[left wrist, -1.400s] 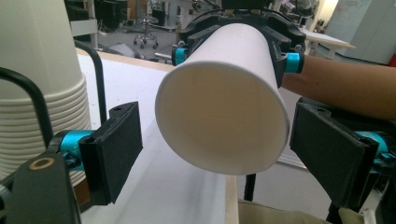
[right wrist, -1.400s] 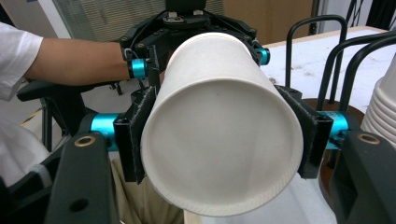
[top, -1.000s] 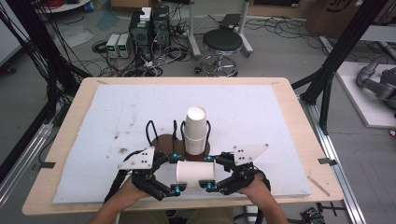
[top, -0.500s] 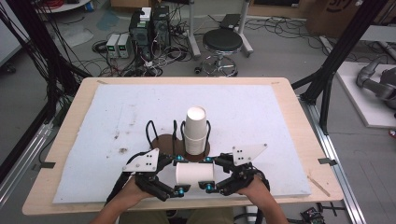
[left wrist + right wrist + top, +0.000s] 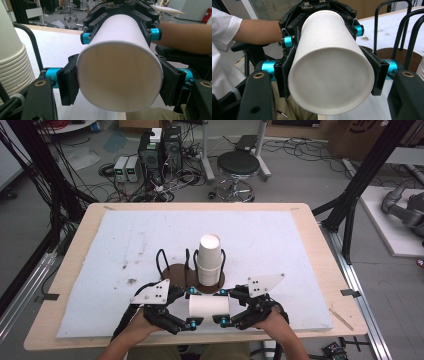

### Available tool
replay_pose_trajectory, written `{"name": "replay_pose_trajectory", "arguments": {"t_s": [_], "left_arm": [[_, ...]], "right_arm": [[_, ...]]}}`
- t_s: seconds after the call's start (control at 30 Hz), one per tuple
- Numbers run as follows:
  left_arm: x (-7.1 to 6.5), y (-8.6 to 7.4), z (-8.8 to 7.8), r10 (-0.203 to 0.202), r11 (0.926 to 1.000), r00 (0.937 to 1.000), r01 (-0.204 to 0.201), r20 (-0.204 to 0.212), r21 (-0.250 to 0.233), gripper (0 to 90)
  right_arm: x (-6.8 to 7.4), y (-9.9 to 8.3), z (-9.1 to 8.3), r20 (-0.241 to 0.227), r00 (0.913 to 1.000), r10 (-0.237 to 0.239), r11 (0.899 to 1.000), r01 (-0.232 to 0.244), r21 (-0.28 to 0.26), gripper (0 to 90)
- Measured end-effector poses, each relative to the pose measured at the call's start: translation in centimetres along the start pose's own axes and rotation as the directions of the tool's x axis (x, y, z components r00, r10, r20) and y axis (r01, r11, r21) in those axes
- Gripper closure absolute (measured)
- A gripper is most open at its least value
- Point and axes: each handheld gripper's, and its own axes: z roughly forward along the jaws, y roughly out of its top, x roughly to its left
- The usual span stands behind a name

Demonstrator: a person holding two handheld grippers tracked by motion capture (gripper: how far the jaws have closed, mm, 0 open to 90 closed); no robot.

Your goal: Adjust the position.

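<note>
Since the earlier frames, the left gripper's (image 5: 192, 311) jaws have just been closing, and a white paper cup (image 5: 209, 305) is now caught between them; both hands are otherwise seen in the same place.

From the high view, the paper cup is held lying on its side above the near edge of the white mat (image 5: 125, 250), between the left gripper and the right gripper (image 5: 222, 307), one at each end. Just behind it, a stack of cups (image 5: 209, 259) stands upright in a black wire cup holder (image 5: 172, 265) on a round brown base.

From the left gripper view, the open mouth of the cup (image 5: 119, 75) is faced, and its rim is pressed on both sides by the black pads (image 5: 68, 83), so a grip on the cup is judged to be made. The stack (image 5: 13, 62) is seen at the left edge.

From the right gripper view, the closed bottom of the cup (image 5: 330, 77) is faced, and it is clamped between the pads (image 5: 284, 75).

The cup is judged to be very light, thin-walled and easily crushed. The open rim is the soft end and should be squeezed only gently; the base, stiffened by its bottom disc, is the safer place to be taken hold of.
</note>
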Motion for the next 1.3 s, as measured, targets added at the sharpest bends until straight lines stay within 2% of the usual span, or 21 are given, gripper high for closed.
{"name": "replay_pose_trajectory", "arguments": {"t_s": [0.1,0.2,0.27,0.37,0.43,0.47,0.5,0.6,0.67,0.83,0.87,0.97,1.13,1.3], "left_arm": [[-0.1,0.2,0.0,0.009,0.9999,0.9999,-0.009,-0.006,0.01,30.2],[-0.1,0.5,-0.1,0.017,0.9993,0.9998,-0.017,-0.012,0.035,30.4],[-0.2,0.7,-0.1,0.023,0.9981,0.9995,-0.022,-0.021,0.057,30.4],[-0.1,1.3,-0.3,0.032,0.9935,0.9987,-0.027,-0.04,0.111,30.5],[-0.1,1.8,-0.3,0.046,0.9888,0.9978,-0.038,-0.048,0.145,30.6],[-0.1,1.8,-0.3,0.046,0.9888,0.9978,-0.038,-0.048,0.145,30.5],[0.0,2.4,-0.3,0.059,0.9814,0.997,-0.048,-0.051,0.186,30.5],[0.0,3.0,-0.2,0.065,0.974,0.9968,-0.053,-0.048,0.22,30.5],[0.1,3.4,-0.2,0.076,0.9641,0.9959,-0.061,-0.049,0.258,30.6],[0.1,4.0,0.0,0.086,0.9447,0.9955,-0.069,-0.04,0.321,31.8],[0.1,4.1,0.1,0.091,0.9385,0.9953,-0.075,-0.031,0.337,32.5],[0.1,4.3,0.3,0.099,0.9264,0.9948,-0.084,-0.023,0.367,33.7],[0.1,4.7,0.4,0.104,0.9096,0.9943,-0.086,-0.023,0.406,33.6],[0.1,5.1,0.7,0.119,0.8824,0.9923,-0.089,-0.037,0.462,33.6]], "right_arm": [[0.1,0.1,0.0,0.006,0.9999,0.016,1.0,-0.016,0.003,33.5],[0.1,0.3,0.0,0.058,0.9973,0.045,0.999,-0.045,-0.003,19.5],[0.2,0.4,-0.3,0.07,0.9963,0.05,0.999,-0.049,-0.006,19.5],[0.4,0.8,-0.7,0.09,0.9955,0.028,1.0,-0.029,0.001,19.5],[0.6,1.1,-0.9,0.108,0.9941,0.004,1.0,-0.006,0.024,19.5],[0.7,1.3,-0.9,0.113,0.9936,-0.003,0.999,0.0,0.034,19.6],[0.8,1.5,-0.9,0.121,0.9926,-0.015,0.999,0.008,0.052,19.5],[1.0,2.0,-0.8,0.145,0.9879,-0.056,0.994,0.041,0.101,19.6],[1.2,2.4,-0.5,0.157,0.9837,-0.087,0.987,0.064,0.148,19.5],[1.4,3.2,0.0,0.168,0.9754,-0.143,0.97,0.105,0.22,19.6],[1.4,3.3,0.1,0.169,0.9736,-0.154,0.966,0.112,0.234,19.6],[1.4,3.7,0.5,0.17,0.9679,-0.186,0.948,0.131,0.289,19.6],[1.6,4.3,0.9,0.158,0.9633,-0.217,0.926,0.152,0.346,19.6],[1.6,4.7,1.5,0.154,0.9563,-0.248,0.896,0.166,0.412,19.6]]}}
